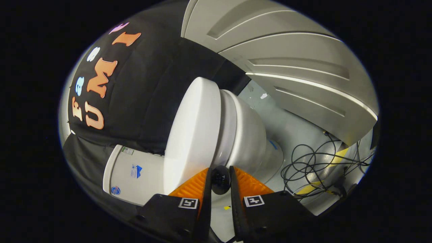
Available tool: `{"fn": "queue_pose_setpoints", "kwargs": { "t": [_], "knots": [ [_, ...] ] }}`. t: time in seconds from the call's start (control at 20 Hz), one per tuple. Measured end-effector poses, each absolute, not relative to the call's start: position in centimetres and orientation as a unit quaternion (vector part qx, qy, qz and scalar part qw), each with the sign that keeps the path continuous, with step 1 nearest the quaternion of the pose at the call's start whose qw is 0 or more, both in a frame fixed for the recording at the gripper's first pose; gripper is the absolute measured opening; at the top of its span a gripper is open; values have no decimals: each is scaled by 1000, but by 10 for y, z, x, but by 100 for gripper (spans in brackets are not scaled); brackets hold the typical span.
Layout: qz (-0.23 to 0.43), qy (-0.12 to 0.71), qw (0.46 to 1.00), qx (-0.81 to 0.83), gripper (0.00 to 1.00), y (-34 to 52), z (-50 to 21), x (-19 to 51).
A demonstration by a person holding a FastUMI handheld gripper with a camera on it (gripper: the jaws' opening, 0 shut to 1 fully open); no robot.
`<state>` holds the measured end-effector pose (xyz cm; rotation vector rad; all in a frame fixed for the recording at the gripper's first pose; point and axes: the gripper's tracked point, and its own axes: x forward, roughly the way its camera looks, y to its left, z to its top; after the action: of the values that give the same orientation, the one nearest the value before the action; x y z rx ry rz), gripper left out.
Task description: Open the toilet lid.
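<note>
A white toilet shows turned on its side in the gripper view. Its lid lies against the seat, with the bowl beyond the seat. The tank sits at the lid's hinge end, against the black cloth wall. A small black round knob sticks out at the lid's front edge. My gripper is shut on this knob, one finger pressing on each side. I cannot tell whether the lid has lifted off the seat at all.
A tangle of black cables lies on the pale floor beside the bowl, with yellow tape near it. A grey panelled door or wall stands beyond the toilet.
</note>
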<state>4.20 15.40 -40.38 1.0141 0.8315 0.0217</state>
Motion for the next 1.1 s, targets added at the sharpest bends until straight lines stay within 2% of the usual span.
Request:
{"fn": "queue_pose_setpoints", "kwargs": {
  "t": [0.15, 0.2, 0.3, 0.45, 1.0, 1.1],
  "knots": [
    [15, 378, 777, 503, 30, 154, -397, 41],
    [21, 380, 772, 508, 25, 156, -400, 41],
    [27, 368, 759, 537, 24, 155, -398, 47],
    [36, 361, 753, 549, 8, 156, -393, 43],
    [17, 358, 759, 544, 8, 153, -390, 43],
    [4, 355, 773, 526, 8, 151, -389, 46]
  ]
}}
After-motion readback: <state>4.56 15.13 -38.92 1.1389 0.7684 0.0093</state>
